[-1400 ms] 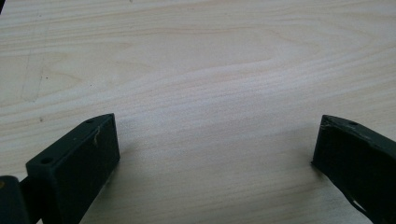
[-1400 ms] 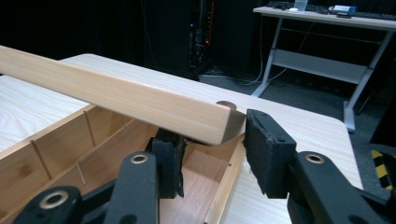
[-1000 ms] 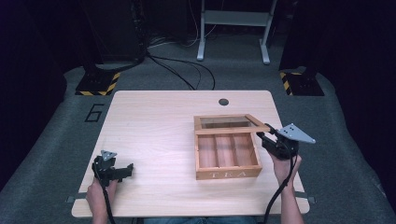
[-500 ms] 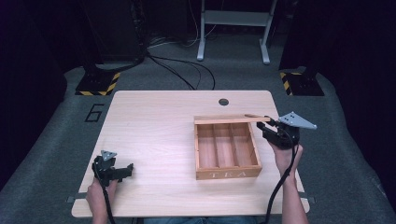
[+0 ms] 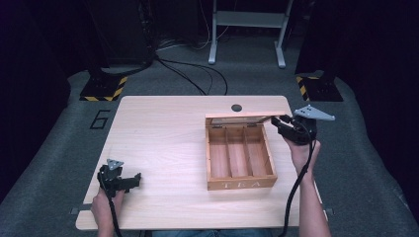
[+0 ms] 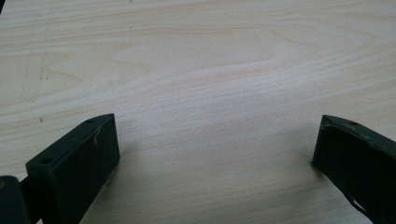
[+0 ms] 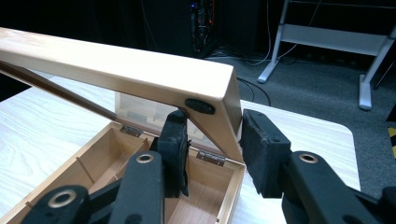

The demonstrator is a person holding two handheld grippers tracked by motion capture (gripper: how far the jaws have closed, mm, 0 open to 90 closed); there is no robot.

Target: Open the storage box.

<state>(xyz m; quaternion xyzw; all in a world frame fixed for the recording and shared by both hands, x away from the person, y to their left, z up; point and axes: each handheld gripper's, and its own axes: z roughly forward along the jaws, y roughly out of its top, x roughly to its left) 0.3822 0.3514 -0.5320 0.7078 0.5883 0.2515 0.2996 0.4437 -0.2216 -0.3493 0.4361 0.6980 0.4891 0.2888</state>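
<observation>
High view: wooden tea box (image 5: pixel 240 157) is sitting right of centre on the table (image 5: pixel 163 133), lid (image 5: pixel 247 115) raised. Right gripper (image 5: pixel 282 123) is gripping the lid's right edge; left gripper (image 5: pixel 132 180) is resting lower left.

Left gripper view: jaws are standing wide apart over bare tabletop (image 6: pixel 201 79).

Right gripper view: pads (image 7: pixel 173 140) are clamping the lid's side wall (image 7: pixel 232 112), centre frame.

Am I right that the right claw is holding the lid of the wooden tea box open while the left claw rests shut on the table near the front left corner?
Not quite: the left claw is open, its jaws wide apart over bare table, as the left gripper view shows. The rest stands: the right claw grips the side edge of the raised lid of the tea box, and the left one sits near the front left corner.
</observation>
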